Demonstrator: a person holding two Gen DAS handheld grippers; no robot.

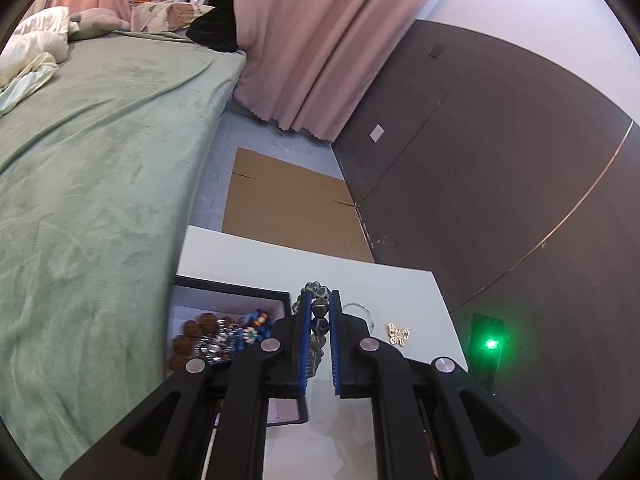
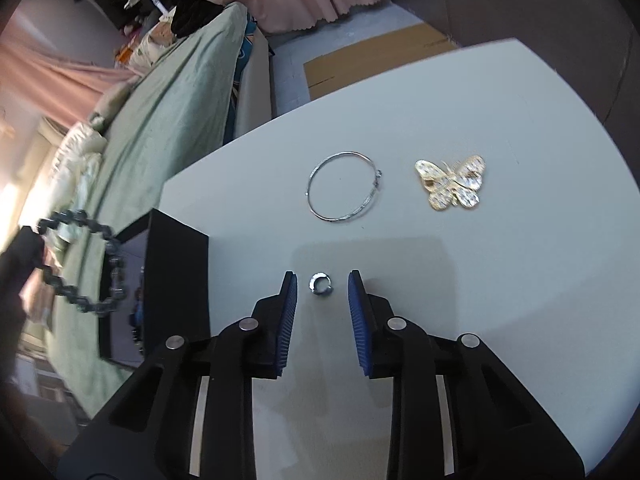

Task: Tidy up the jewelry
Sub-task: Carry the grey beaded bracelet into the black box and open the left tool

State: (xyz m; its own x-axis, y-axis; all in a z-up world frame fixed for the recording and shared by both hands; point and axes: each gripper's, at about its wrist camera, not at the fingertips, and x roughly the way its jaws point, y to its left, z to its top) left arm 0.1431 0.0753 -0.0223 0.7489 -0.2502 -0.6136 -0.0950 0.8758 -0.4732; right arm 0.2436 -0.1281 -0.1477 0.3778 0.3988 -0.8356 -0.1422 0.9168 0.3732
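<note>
My left gripper (image 1: 320,300) is shut on a dark beaded bracelet (image 1: 318,312) and holds it in the air beside the black jewelry box (image 1: 232,292). The bracelet also shows at the left of the right wrist view (image 2: 86,258), hanging over the box (image 2: 176,268). The box holds several pieces, brown, silver and blue (image 1: 224,336). My right gripper (image 2: 322,284) is open just above the white table (image 2: 520,280), its pads either side of a small silver ring (image 2: 320,283). A thin silver bangle (image 2: 344,186) and a gold butterfly brooch (image 2: 452,182) lie beyond it.
A bed with a green blanket (image 1: 92,184) runs along the table's left side. Flat cardboard (image 1: 288,208) lies on the floor past the table's far edge. Pink curtains (image 1: 320,40) and a dark wall panel (image 1: 500,180) stand behind. A device with a green light (image 1: 490,344) is at the right.
</note>
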